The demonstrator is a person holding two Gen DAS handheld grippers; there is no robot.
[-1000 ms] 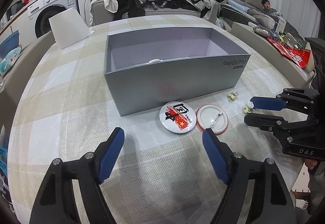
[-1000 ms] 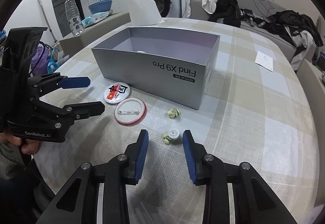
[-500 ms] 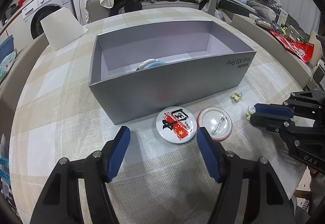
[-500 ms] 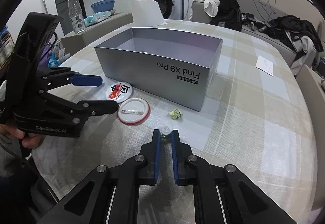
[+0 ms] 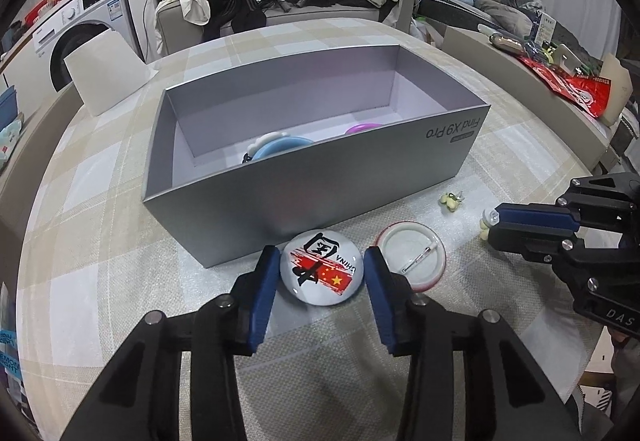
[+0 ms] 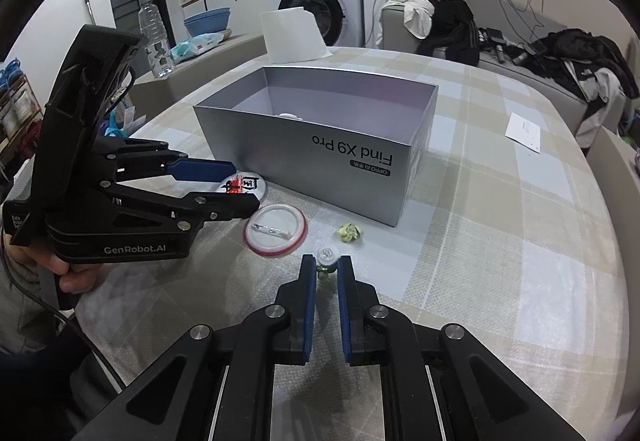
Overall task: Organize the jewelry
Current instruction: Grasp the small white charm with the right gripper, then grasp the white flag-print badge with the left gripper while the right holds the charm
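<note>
Grey box beyond both tongs. Left tongs closing since a second ago, now flanking the flag badge, contact unclear. Right tongs now clamped on small earring, previously apart.

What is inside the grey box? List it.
Inside the grey box, a blue round piece and a purple one show above the front wall, which hides their lower parts and the nearest floor.
</note>
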